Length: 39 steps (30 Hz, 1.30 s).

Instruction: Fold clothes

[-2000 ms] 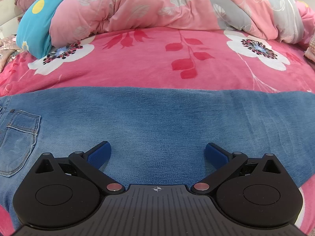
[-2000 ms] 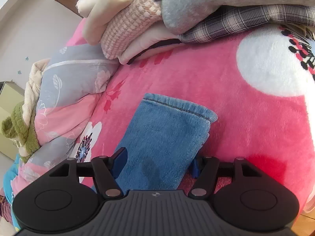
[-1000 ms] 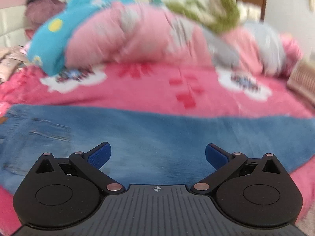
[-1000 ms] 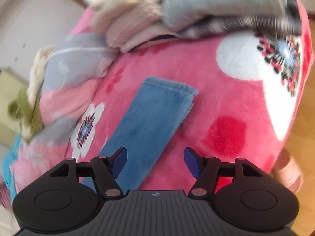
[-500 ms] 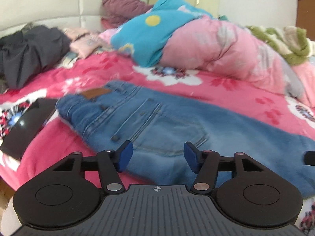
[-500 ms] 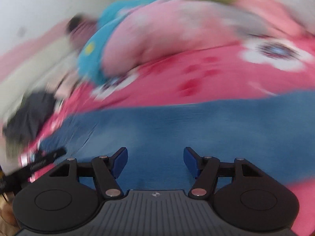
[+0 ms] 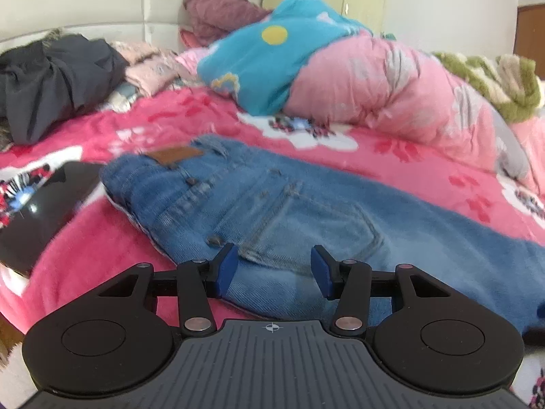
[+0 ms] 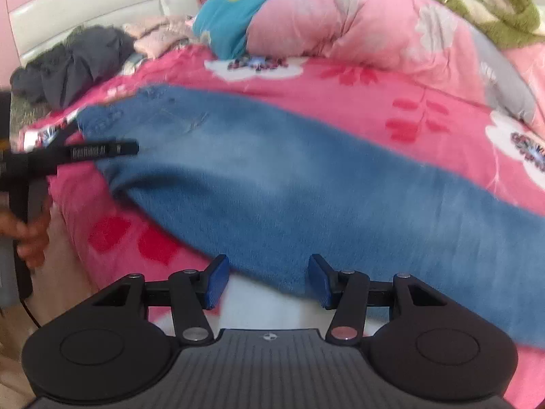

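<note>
Blue jeans [image 7: 289, 211] lie flat on the pink floral blanket [image 7: 102, 255], waistband with a brown patch [image 7: 177, 155] to the left, legs running right. My left gripper [image 7: 274, 271] is open at the near edge by the back pocket, and the denim edge lies between its blue pads without being pinched. In the right wrist view the jeans [image 8: 289, 177] stretch across the bed. My right gripper [image 8: 269, 281] is open at the near edge of the leg. The left gripper [image 8: 126, 148] shows at the waistband, held by a hand [image 8: 30, 235].
A black flat device [image 7: 37, 211] lies on the blanket left of the waistband. Dark clothes [image 7: 54, 81] are piled by the headboard [image 7: 85, 3]. A rolled pink and blue quilt [image 7: 340, 78] and a green fuzzy throw [image 7: 494, 78] fill the far side. A person [image 7: 218, 3] lies at the back.
Both grippers swung left along the jeans: the left from mid-leg to the back pocket with its fingers narrowed, the right from the leg hem to the near edge of the leg.
</note>
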### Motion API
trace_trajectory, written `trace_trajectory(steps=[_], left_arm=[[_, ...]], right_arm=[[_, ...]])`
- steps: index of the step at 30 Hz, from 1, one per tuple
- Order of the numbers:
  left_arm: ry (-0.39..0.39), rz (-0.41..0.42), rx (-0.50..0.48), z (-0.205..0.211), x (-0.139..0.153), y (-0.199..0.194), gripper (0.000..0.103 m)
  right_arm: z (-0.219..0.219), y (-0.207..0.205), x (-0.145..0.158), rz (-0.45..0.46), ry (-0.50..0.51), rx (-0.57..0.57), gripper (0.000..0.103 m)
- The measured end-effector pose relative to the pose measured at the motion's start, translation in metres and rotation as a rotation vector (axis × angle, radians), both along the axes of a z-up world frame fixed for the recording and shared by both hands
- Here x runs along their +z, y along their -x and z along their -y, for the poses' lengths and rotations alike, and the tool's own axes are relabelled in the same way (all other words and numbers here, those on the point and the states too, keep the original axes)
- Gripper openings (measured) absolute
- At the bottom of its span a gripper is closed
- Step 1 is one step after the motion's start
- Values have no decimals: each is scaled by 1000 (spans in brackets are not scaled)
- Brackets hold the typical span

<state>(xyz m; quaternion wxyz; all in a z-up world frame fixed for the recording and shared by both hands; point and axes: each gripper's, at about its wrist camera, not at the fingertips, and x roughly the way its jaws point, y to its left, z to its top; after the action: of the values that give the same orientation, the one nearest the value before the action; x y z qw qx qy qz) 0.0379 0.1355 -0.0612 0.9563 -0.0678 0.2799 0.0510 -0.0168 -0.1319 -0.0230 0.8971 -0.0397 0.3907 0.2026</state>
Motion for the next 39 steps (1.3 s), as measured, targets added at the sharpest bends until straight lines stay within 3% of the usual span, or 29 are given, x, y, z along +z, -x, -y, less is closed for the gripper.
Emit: trace_trajectory(steps=[4,6,8,10,16,22,29,31,34,36,39], left_arm=[[-1,11,25,-10,1,-9,49],[-2,16,38,-15,1,-14,50],[4,18,48,-21,0,-20,41],[60,27,38,-34,-8,-23,37],[26,115,64,-38,12,-11,39],[23,61,64,-55,-6,-32,33],[147,78,61,-68,10,-30,33],[96,85,27,-58,17,-37,34],[86,30,2,-48,14,-63,34],[81,-26,48,-51,-1,-80,32],[11,-13,64,-47,-3,-80,30]], right_arm=[[-3,-17,9,98,-77,-40,58],[-2,-29,-10,62,-80,-72,58],[1,-37,-31,17,-83,-97,58],[9,-30,-39,59,-126,-91,59],[11,-29,-37,61,-122,-85,60],[10,-32,-39,68,-125,-86,61],[13,-33,-42,80,-140,-80,61],[14,-32,-43,84,-145,-78,63],[14,-32,-43,90,-151,-72,65],[14,-31,-44,97,-149,-68,65],[16,-29,-44,103,-159,-62,65]])
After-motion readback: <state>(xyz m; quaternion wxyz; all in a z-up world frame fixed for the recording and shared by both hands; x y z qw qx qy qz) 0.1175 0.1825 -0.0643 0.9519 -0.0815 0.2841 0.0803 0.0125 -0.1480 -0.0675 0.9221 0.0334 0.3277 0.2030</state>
